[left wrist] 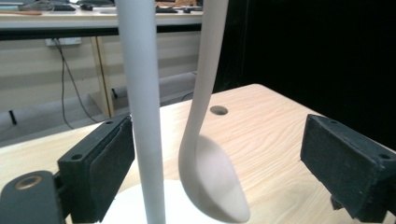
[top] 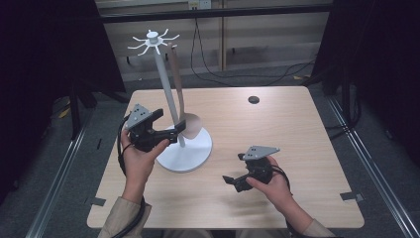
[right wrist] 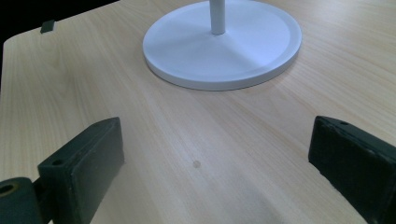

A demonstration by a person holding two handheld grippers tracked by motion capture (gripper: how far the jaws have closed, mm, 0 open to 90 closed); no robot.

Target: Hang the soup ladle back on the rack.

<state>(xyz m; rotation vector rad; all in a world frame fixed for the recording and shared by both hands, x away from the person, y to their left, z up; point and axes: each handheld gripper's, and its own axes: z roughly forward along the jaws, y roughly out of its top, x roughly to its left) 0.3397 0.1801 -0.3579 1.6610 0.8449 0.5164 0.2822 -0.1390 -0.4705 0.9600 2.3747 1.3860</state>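
High view: white utensil stand (top: 166,94) with round base (top: 190,153) on the wooden tabletop (top: 277,129); a beige ladle (top: 179,94) hangs from a top hook (top: 168,45), bowl low near the base. Left claw (top: 171,130) sits wide open at the pole, holding nothing; left gripper view has pole (left wrist: 140,112) and ladle handle (left wrist: 205,84) both between the jaws, likely lining up to grab the ladle. Right claw (top: 230,182) hovers open and empty over bare tabletop, well clear of the stand, probably on standby.
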